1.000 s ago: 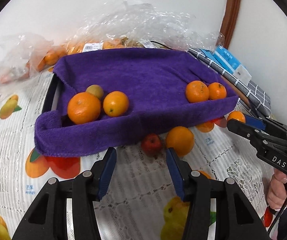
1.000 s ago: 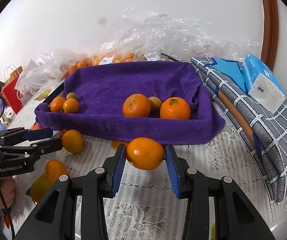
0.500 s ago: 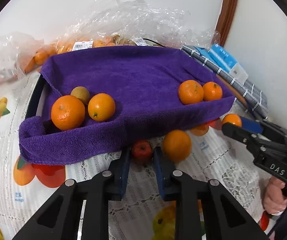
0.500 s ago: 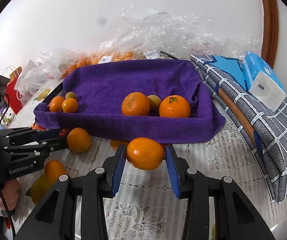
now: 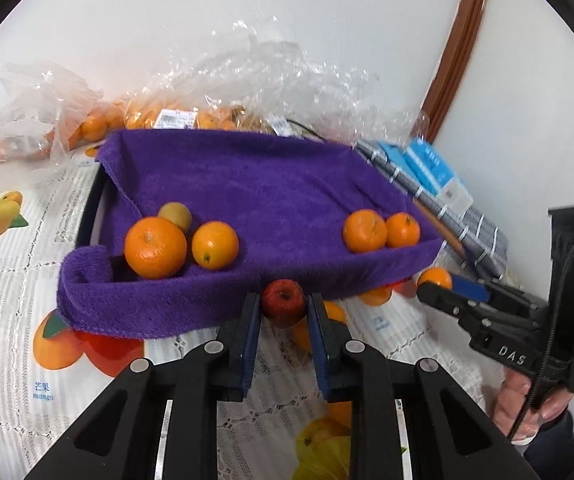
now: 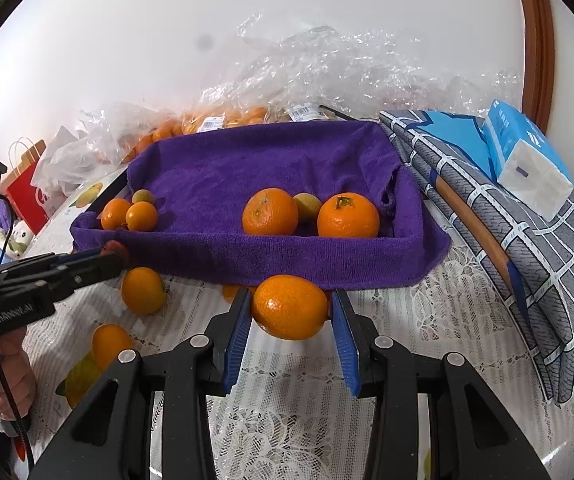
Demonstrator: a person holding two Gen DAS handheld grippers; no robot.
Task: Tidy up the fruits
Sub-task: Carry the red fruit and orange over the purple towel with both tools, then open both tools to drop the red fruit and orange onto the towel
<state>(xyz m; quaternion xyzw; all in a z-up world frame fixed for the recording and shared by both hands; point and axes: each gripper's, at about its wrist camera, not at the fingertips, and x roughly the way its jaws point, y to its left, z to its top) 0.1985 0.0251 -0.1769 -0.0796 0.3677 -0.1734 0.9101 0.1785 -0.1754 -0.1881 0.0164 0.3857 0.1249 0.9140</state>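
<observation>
The left gripper [image 5: 283,308] is pinching a small red apple [image 5: 283,302], the right gripper [image 6: 289,308] a round orange tangerine [image 6: 289,306], both at 6 o'clock below the purple towel-lined tray [image 6: 287,256]. Either fruit is risking striking the tray's near wall and slipping out.

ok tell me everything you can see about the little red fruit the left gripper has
The red fruit looks like a tiny apple: glossy dark-red skin, round, with a dimple and short stem on top, so it sits roughly upright. The left gripper is shut on it, one blue pad against each side. It sits just in front of the purple towel lining the tray, above the printed tablecloth. In the right wrist view it is mostly hidden.
</observation>
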